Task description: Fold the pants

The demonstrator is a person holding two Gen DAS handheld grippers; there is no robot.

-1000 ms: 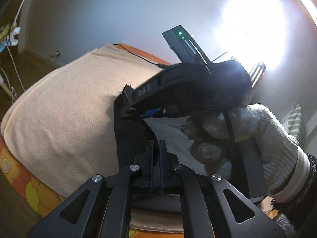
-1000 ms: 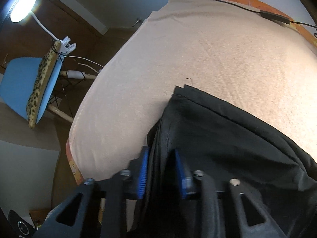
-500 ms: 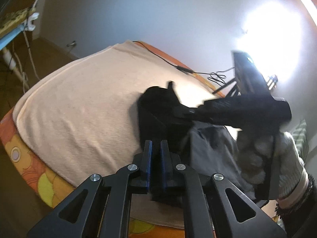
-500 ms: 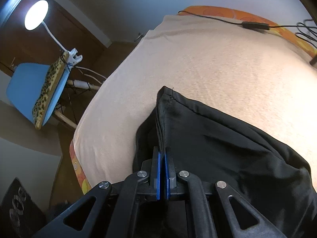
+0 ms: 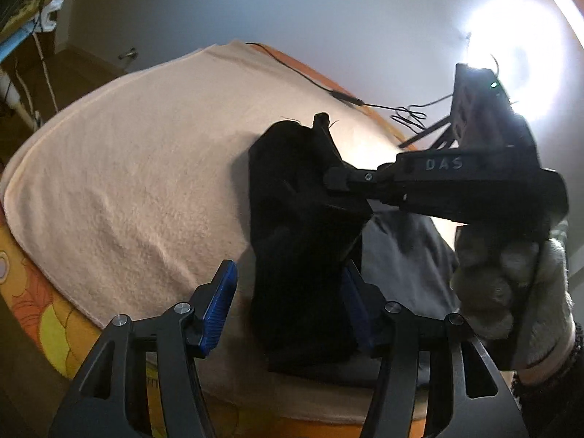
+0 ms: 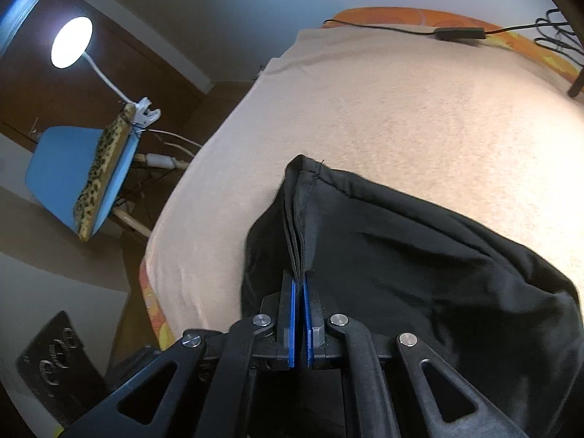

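The black pants (image 5: 299,226) lie bunched on a beige towel (image 5: 146,168) over the bed. My left gripper (image 5: 288,292) is open, its blue pads either side of the near end of the pants without pinching them. My right gripper (image 6: 299,310) is shut on several stacked layers of the pants (image 6: 401,241) at a folded edge. It also shows in the left wrist view (image 5: 456,179), held in a gloved hand, its fingers reaching into the far part of the pants.
A black cable (image 6: 460,33) lies along the bed's far orange edge (image 6: 401,12). A blue chair with a leopard cushion (image 6: 84,168) and a clip lamp (image 6: 71,42) stand left of the bed. A grey inner fabric (image 5: 401,255) shows beside the black cloth.
My left gripper has opened and let go of the pants. My right gripper closed on the folded edge and has stayed shut, lifting it a little toward the far side.
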